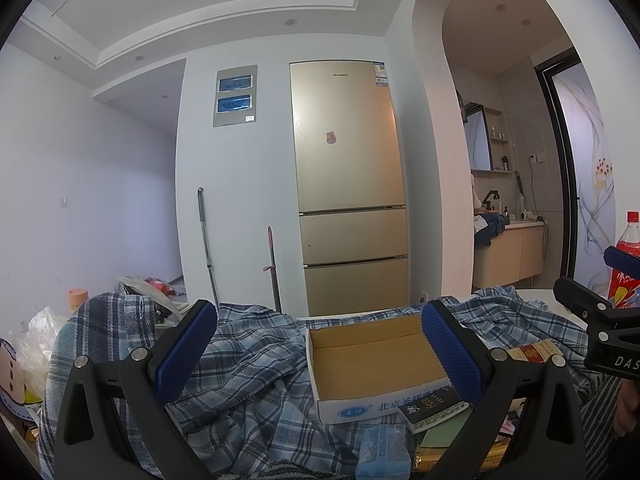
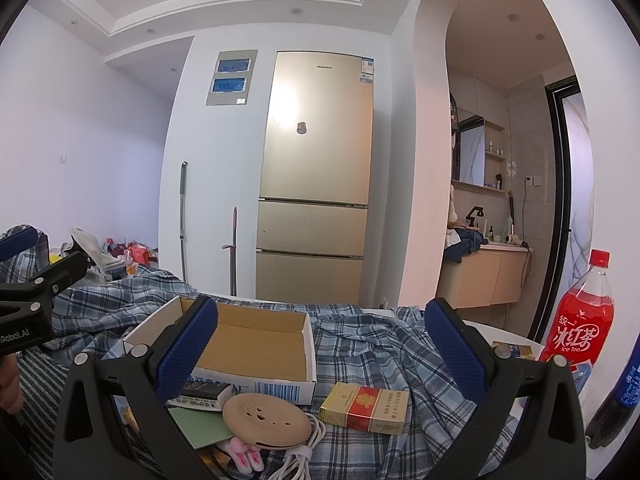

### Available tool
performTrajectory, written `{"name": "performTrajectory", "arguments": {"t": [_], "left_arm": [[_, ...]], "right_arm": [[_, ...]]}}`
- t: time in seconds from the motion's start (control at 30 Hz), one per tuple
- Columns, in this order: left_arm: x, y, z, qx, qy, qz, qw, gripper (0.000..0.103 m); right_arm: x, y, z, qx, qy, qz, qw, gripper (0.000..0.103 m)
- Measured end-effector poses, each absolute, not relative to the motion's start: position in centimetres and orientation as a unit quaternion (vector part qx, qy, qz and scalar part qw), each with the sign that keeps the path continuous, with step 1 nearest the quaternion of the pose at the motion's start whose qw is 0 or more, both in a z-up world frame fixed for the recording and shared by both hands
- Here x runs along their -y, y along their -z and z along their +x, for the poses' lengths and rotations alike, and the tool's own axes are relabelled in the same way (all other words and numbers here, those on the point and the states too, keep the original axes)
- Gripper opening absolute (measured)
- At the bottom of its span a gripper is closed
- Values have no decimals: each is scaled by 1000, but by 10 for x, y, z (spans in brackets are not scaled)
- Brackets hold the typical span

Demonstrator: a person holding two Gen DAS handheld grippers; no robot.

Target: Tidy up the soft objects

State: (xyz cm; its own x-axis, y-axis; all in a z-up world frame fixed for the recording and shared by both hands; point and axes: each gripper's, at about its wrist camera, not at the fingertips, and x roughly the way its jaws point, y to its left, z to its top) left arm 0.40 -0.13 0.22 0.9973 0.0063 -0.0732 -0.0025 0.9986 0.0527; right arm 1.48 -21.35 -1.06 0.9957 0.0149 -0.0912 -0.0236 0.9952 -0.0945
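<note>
A blue plaid shirt (image 1: 248,364) lies crumpled over the table; it also shows in the right wrist view (image 2: 360,344). An open, empty cardboard box (image 1: 372,364) sits on it, also in the right wrist view (image 2: 256,344). My left gripper (image 1: 320,348) is open and empty, held above the shirt and box. My right gripper (image 2: 322,344) is open and empty above the shirt, right of the box. A beige soft round pad (image 2: 266,420) and a small pink plush piece (image 2: 244,454) lie near the front.
A red-gold cigarette pack (image 2: 366,408), a white cable (image 2: 300,456), a dark pack (image 1: 434,410) and a blue tissue packet (image 1: 382,454) lie on the table. A red ice tea bottle (image 2: 580,320) and a dark bottle (image 2: 618,404) stand at right. A gold fridge (image 1: 348,188) is behind.
</note>
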Motion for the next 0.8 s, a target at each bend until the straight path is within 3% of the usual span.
{"name": "performTrajectory", "arguments": {"t": [0.8], "left_arm": [[3, 2, 7, -45, -6, 36, 998, 103]], "right_arm": [[216, 6, 19, -49, -7, -36, 998, 103]]}}
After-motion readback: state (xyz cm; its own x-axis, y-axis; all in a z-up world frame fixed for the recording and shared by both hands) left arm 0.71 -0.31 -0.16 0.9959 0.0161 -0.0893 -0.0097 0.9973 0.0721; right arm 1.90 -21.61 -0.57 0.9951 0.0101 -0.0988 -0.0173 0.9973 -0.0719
